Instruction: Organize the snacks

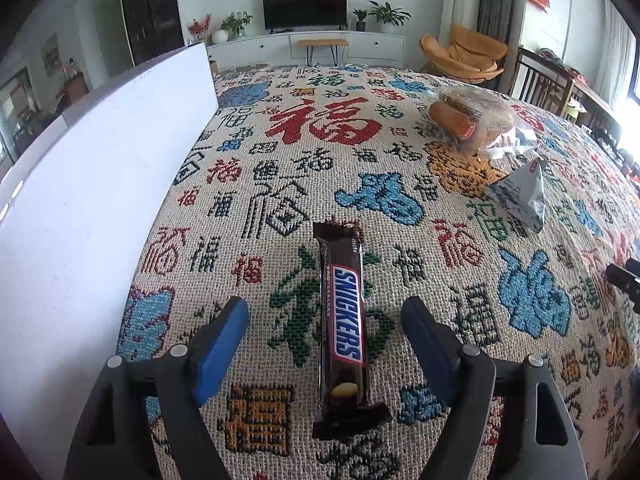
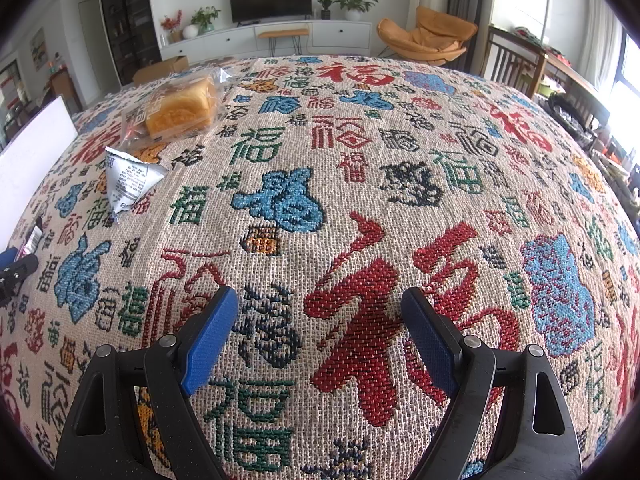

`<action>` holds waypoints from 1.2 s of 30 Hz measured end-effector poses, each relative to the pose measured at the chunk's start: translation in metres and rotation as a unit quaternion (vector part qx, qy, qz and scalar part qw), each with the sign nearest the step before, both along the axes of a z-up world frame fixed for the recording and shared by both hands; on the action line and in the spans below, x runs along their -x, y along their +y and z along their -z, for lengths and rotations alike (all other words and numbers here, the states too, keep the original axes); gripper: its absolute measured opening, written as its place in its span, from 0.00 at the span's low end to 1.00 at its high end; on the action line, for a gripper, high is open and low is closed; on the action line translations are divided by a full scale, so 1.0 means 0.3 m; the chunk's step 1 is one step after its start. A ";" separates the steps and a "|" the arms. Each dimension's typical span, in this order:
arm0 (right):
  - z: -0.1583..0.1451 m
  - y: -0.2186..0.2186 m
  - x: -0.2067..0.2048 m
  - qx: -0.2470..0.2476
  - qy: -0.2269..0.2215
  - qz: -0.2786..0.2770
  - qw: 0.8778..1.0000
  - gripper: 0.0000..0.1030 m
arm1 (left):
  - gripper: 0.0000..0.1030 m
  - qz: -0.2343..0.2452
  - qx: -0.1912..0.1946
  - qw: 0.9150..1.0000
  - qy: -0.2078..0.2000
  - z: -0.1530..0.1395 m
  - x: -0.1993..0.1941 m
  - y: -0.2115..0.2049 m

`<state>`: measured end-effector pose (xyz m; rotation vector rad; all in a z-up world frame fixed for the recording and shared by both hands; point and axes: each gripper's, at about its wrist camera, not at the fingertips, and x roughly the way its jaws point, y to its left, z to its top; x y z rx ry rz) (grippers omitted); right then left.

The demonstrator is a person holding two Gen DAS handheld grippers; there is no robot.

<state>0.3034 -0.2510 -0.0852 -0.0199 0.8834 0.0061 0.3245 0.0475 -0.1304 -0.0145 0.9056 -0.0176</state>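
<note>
A brown Snickers bar lies lengthwise on the patterned tablecloth, between the blue pads of my left gripper, which is open around it without touching. A bagged bread loaf and a grey triangular snack packet lie at the far right. In the right wrist view the bread and the packet lie at the far left. My right gripper is open and empty over the bare cloth.
A white box stands along the left side of the table; its edge shows in the right wrist view. The other gripper shows at the right edge and, in the right wrist view, at the left edge. Chairs stand beyond the table.
</note>
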 end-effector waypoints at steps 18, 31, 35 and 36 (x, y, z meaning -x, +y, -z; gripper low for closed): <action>0.001 0.001 -0.001 -0.002 0.001 0.000 1.000 0.85 | 1.00 0.008 -0.001 1.000 0.016 0.021 -0.021 0.009; -0.086 0.362 -0.137 -0.047 -0.014 -0.193 0.980 0.83 | 1.00 0.008 -0.001 1.000 0.016 0.022 -0.020 0.004; -0.044 0.454 -0.278 -0.033 0.023 -0.187 0.982 0.81 | 1.00 0.008 -0.001 1.000 0.016 0.022 -0.021 0.007; -0.027 0.462 -0.308 -0.039 0.041 -0.183 0.982 0.81 | 1.00 0.008 -0.001 1.000 0.016 0.022 -0.021 0.005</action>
